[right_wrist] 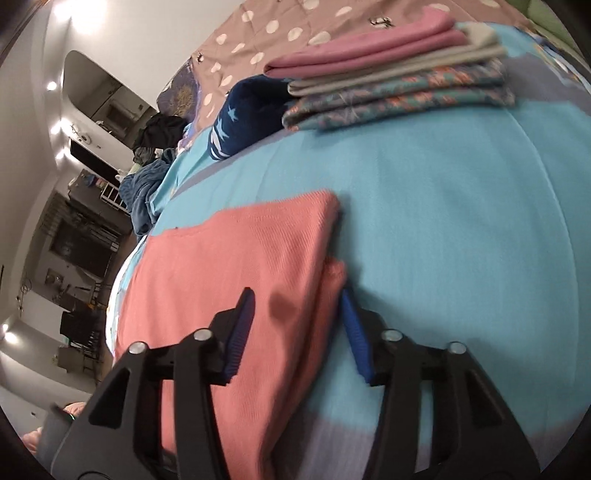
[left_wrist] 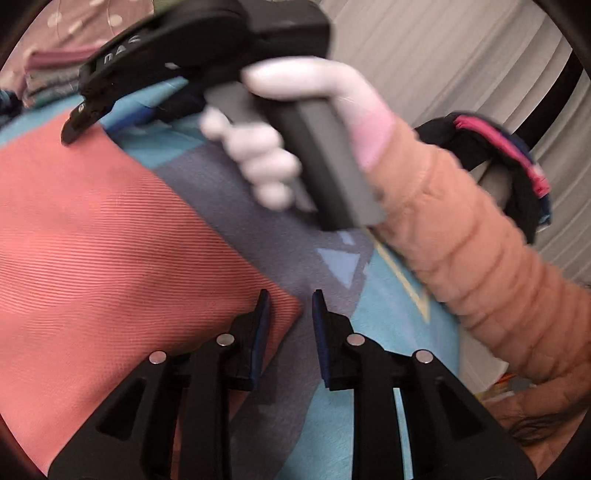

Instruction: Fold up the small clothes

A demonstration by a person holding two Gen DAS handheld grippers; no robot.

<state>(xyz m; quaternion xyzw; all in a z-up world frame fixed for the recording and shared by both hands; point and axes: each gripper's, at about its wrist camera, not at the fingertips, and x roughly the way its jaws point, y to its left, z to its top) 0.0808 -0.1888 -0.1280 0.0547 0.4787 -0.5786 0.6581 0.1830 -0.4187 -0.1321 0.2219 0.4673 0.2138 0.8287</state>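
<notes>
A salmon ribbed garment [left_wrist: 110,236] lies flat on the blue bedspread [left_wrist: 399,321]. My left gripper [left_wrist: 290,295] hovers over its near corner, jaws a little apart and gripping nothing; the corner's tip lies just below the gap. In the right wrist view the same salmon garment [right_wrist: 229,266] is folded into layers. My right gripper [right_wrist: 295,295] straddles its folded right edge, fingers well apart and not pinching the cloth. A white-gloved hand [left_wrist: 266,158] in a peach sleeve [left_wrist: 461,236] holds that gripper's handle [left_wrist: 325,158] above the garment's far side.
A stack of folded clothes [right_wrist: 399,74] sits further back on the bed, with a navy star-print garment [right_wrist: 243,114] beside it. A polka-dot quilt [right_wrist: 295,22] lies behind. A dark garment with pink trim [left_wrist: 509,155] hangs by the pleated wall. The bed's edge drops off at left.
</notes>
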